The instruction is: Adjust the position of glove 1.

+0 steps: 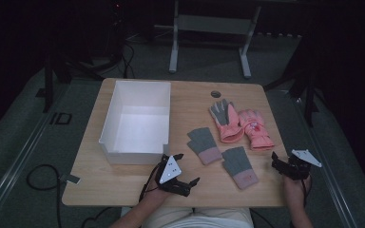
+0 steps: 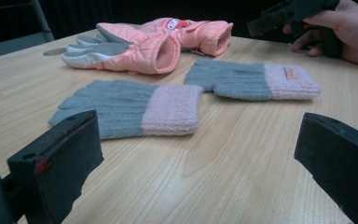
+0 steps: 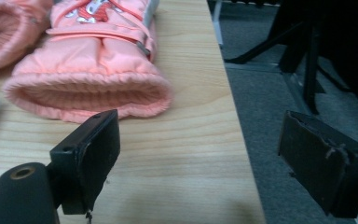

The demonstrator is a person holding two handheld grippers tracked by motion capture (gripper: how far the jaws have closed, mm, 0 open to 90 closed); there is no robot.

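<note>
Looks like a lab or test room to me. Dark space, grey carpet [image 1: 24, 137], loose cables [image 1: 38, 178], and a metal table frame [image 1: 209, 28] out back.

Black gripper [image 1: 183, 171] bears a grey three-cornered plate.

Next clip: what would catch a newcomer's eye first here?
Probably the two puffy pink gloves lying side by side at the table's far right, the brightest things in view. Nearer the person lie two grey knitted gloves with pink cuffs, and a large empty white box sits left of them. The left gripper and right gripper wait open at the near edge.
</note>
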